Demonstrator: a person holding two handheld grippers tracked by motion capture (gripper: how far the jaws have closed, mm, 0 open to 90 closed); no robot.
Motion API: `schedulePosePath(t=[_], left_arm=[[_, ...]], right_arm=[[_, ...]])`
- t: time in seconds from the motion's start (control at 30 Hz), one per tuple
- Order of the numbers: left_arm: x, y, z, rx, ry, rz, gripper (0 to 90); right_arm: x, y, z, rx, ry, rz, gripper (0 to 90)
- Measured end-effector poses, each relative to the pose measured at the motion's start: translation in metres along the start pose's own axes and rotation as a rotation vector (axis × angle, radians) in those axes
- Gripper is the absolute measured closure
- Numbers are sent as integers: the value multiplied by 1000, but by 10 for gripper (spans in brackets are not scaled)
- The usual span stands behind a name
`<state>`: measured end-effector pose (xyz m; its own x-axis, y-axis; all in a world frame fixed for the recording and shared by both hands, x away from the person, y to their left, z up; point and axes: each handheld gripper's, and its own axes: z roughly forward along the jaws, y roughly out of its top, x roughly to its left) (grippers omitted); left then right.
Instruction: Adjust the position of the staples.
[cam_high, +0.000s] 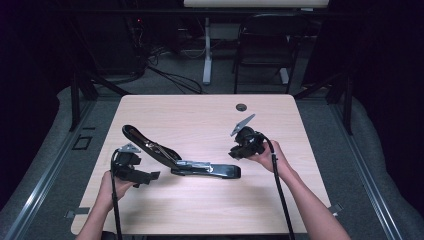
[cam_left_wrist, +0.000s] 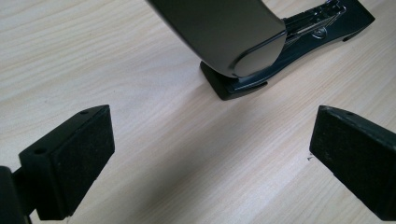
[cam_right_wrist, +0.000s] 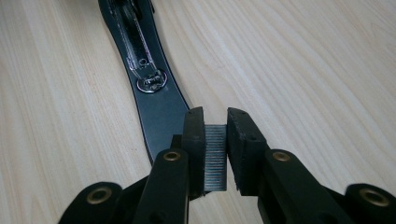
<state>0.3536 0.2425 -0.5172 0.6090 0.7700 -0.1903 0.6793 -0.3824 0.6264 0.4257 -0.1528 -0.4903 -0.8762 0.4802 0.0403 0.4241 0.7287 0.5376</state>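
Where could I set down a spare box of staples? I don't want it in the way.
Bare tabletop lies between the open stapler and the far edge with its cable hole, and along the near edge. Crowded: the middle strip, where the left gripper, stapler and right gripper with its staple strip line up.

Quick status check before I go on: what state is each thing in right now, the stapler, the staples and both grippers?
Stapler: lying on the table, swung open, top arm raised toward the left, base flat.
Strip of staples: clamped between the right gripper's fingers, above the stapler's base end.
Right gripper: shut on the strip, held over the table.
Left gripper: open, nothing between its fingers, aimed at the stapler.
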Motion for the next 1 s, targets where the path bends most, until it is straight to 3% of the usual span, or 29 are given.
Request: schedulePosePath(t=[1.0], left_arm=[[0,-1,-1,-4,1,-7,1]], right_arm=[[16,30,-7,-32,34,-88,779]])
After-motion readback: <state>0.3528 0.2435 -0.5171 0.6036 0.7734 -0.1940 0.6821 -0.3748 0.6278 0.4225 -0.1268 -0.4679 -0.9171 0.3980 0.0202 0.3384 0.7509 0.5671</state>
